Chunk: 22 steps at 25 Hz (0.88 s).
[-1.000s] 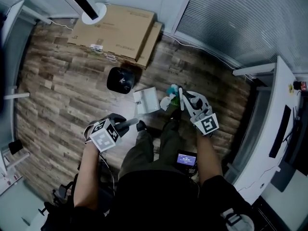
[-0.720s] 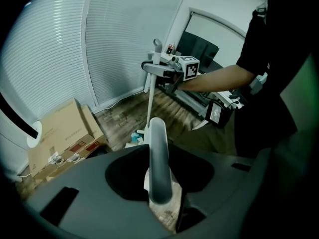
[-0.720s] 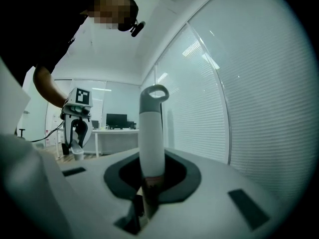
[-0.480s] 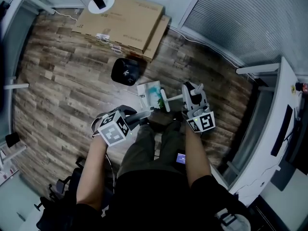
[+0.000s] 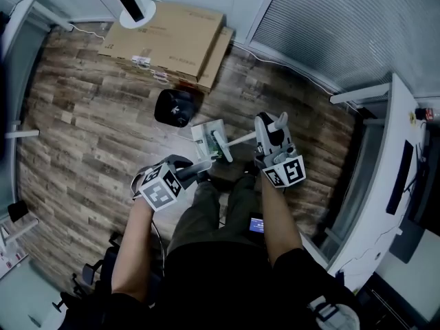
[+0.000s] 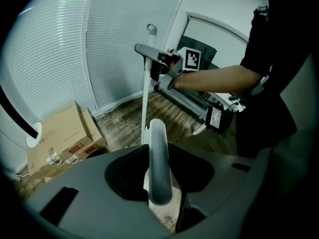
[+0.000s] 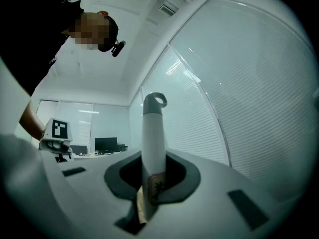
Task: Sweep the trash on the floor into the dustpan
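The pale, square dustpan (image 5: 206,136) had its grey handle (image 6: 158,158) clamped in the left hand-held gripper (image 5: 198,172). The right hand-held gripper (image 5: 271,124) clamped the white broom handle (image 7: 153,133), looped at its tip.

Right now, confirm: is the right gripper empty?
No, the right gripper is clamped on the white broom handle.

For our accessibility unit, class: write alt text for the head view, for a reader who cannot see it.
Seen from above, a person on a wood-plank floor holds a dustpan with the left tool and a broom with the right tool, the broom's head at the dustpan. Cardboard boxes and a black object lie beyond.
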Each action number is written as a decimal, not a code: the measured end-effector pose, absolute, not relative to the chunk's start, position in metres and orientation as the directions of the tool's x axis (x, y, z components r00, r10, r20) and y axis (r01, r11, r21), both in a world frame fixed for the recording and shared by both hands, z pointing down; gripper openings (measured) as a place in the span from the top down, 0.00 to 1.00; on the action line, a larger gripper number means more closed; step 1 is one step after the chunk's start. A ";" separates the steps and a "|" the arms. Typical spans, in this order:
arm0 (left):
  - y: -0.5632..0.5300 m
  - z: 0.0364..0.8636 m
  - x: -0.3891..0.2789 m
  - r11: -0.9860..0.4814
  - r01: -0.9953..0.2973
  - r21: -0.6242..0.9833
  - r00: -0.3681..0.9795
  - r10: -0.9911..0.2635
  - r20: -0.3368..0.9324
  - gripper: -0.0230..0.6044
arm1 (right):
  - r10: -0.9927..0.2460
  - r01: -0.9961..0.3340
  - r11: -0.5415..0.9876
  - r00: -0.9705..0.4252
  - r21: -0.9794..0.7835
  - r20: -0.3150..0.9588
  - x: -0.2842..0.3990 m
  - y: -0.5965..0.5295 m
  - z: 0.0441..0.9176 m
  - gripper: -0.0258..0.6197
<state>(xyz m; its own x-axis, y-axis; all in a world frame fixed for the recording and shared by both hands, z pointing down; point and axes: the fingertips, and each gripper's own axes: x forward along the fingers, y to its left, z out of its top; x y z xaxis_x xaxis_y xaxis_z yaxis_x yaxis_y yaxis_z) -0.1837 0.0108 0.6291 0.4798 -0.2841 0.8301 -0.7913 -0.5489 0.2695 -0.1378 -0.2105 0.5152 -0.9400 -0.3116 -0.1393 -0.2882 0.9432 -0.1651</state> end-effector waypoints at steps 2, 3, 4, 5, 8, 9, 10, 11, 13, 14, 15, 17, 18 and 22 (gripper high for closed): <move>0.012 0.630 -0.188 -0.545 -0.796 0.263 0.471 -0.285 0.835 0.78 | -0.321 -0.305 0.943 -0.940 -0.135 -0.117 -0.129 -0.212 0.505 0.91; 0.013 0.630 -0.189 -0.544 -0.798 0.259 0.467 -0.287 0.837 0.78 | -0.326 -0.314 0.942 -0.940 -0.119 -0.104 -0.125 -0.213 0.501 0.91; 0.013 0.631 -0.190 -0.544 -0.799 0.256 0.465 -0.289 0.837 0.78 | -0.332 -0.323 0.941 -0.939 -0.104 -0.093 -0.119 -0.214 0.495 0.91; 0.013 0.631 -0.191 -0.545 -0.799 0.253 0.464 -0.292 0.836 0.78 | -0.340 -0.332 0.939 -0.937 -0.091 -0.084 -0.114 -0.215 0.490 0.91; 0.016 0.632 -0.196 -0.550 -0.804 0.226 0.444 -0.305 0.842 0.78 | -0.362 -0.358 0.932 -0.930 -0.061 -0.060 -0.096 -0.216 0.471 0.91; 0.016 0.632 -0.199 -0.552 -0.807 0.209 0.432 -0.311 0.846 0.77 | -0.367 -0.365 0.930 -0.929 -0.052 -0.051 -0.090 -0.215 0.464 0.91; 0.017 0.630 -0.201 -0.552 -0.811 0.195 0.421 -0.319 0.849 0.77 | -0.370 -0.369 0.929 -0.928 -0.042 -0.040 -0.084 -0.214 0.457 0.91; 0.017 0.627 -0.203 -0.550 -0.814 0.186 0.416 -0.328 0.848 0.76 | -0.371 -0.370 0.929 -0.928 -0.032 -0.028 -0.079 -0.212 0.450 0.91; 0.016 0.615 -0.205 -0.541 -0.821 0.182 0.423 -0.362 0.831 0.75 | -0.368 -0.368 0.930 -0.930 -0.016 -0.002 -0.069 -0.207 0.435 0.92; 0.014 0.607 -0.206 -0.534 -0.826 0.179 0.428 -0.390 0.815 0.75 | -0.368 -0.368 0.930 -0.930 -0.011 0.006 -0.065 -0.204 0.427 0.92; 0.011 0.597 -0.208 -0.525 -0.833 0.173 0.431 -0.421 0.798 0.75 | -0.368 -0.368 0.930 -0.930 -0.009 0.008 -0.061 -0.201 0.419 0.92; 0.002 0.573 -0.213 -0.503 -0.850 0.156 0.434 -0.500 0.750 0.76 | -0.366 -0.366 0.931 -0.931 -0.008 -0.001 -0.053 -0.194 0.401 0.92; -0.003 0.559 -0.216 -0.487 -0.861 0.149 0.435 -0.550 0.713 0.77 | -0.363 -0.363 0.932 -0.932 -0.010 -0.007 -0.050 -0.191 0.392 0.92; -0.028 0.490 -0.229 -0.399 -0.905 0.148 0.418 -0.768 0.484 0.82 | -0.351 -0.351 0.936 -0.936 -0.026 -0.013 -0.035 -0.180 0.365 0.92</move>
